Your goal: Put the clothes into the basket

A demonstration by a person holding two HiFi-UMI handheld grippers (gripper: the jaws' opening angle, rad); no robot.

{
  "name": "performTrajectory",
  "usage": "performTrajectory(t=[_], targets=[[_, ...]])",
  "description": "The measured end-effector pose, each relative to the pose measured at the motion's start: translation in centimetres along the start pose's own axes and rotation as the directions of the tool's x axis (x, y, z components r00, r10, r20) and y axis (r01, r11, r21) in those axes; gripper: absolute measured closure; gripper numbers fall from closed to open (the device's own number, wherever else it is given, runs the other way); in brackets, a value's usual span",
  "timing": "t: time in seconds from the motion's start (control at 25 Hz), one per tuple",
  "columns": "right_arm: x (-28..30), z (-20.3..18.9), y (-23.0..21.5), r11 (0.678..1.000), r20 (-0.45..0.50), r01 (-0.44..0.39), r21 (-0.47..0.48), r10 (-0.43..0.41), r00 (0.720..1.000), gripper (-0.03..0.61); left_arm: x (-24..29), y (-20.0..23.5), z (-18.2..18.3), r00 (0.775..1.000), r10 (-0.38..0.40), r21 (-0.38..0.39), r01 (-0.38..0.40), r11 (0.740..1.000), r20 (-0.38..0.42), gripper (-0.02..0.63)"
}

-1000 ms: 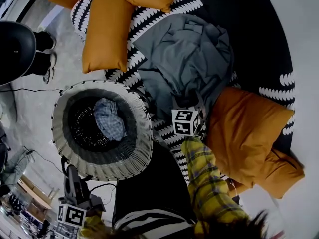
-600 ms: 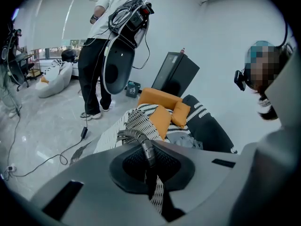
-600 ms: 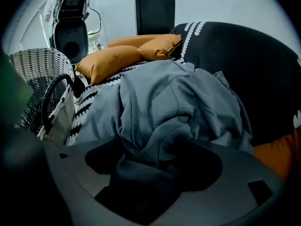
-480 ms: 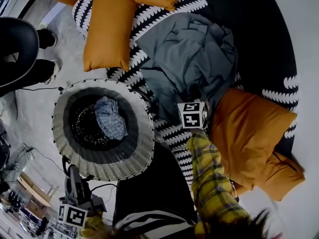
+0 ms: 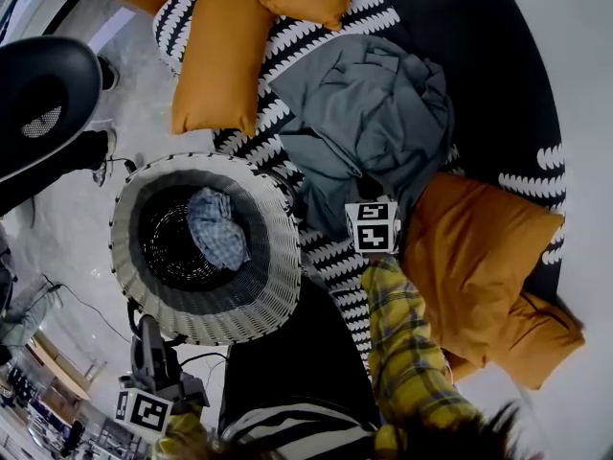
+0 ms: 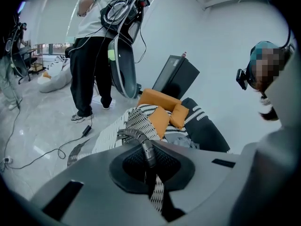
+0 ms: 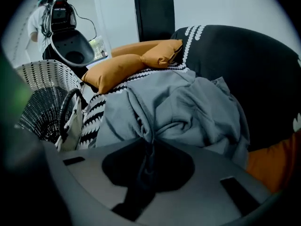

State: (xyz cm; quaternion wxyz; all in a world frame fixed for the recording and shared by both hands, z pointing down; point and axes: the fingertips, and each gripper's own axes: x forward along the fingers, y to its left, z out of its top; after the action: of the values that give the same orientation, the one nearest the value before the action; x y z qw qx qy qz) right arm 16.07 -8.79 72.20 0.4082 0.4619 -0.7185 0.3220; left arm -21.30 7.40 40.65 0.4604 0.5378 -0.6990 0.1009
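A crumpled grey garment [image 5: 369, 123] lies on the black-and-white patterned sofa [image 5: 330, 257]. My right gripper [image 5: 371, 197] sits at its near edge, under its marker cube. Its jaws have just been closing. In the right gripper view, they are shut on a pinched fold of the grey garment [image 7: 188, 107]. The white woven basket [image 5: 278, 286] stands on the floor left of the sofa with a blue checked cloth [image 5: 217, 228] inside. My left gripper [image 5: 150, 338] hangs low beside the basket. It is shut with nothing held, and the basket rim [image 6: 106, 138] shows past it.
Orange cushions lie on the sofa at the right [image 5: 479, 257] and the far left [image 5: 215, 56]. A person [image 6: 91, 41] carrying a black device stands on the floor beyond the basket, and cables [image 6: 42, 149] trail there. The basket [image 7: 42, 93] is left of the garment.
The right gripper's marker cube has edged slightly toward the grey garment. The left gripper has stayed low by the basket.
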Motion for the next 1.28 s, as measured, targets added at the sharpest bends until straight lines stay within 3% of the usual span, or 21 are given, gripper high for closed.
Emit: performTrajectory(t=[0.28,0.72,1.04,1.28], targets=[[-5.5,4.2,0.1,0.998,0.124,0.067,-0.005,-0.066,0.99,0.515,-1.2,1.0,-0.3,0.999,-0.036,-0.067,0.038,0.997,0.041,0.6],[-15.6,10.6,1.1,0.991,0.33,0.135,-0.019,-0.122,0.936,0.516,-3.5,2.2,-1.7,0.989,-0.11,-0.141,0.124,0.982,0.098,0.6],[-24.3,16.3,5.5,0.993,0.498,0.107,-0.045,-0.071,0.864,0.517,-5.1,3.6,-1.7,0.981,-0.153,-0.165,0.172,0.971,0.122,0.6],[-30.8,19.6,10.4,0.995,0.598,0.031,-0.091,0.03,0.801,0.517,-6.7,5.2,-1.9,0.972,-0.172,-0.177,0.2,0.964,0.16,0.6]])
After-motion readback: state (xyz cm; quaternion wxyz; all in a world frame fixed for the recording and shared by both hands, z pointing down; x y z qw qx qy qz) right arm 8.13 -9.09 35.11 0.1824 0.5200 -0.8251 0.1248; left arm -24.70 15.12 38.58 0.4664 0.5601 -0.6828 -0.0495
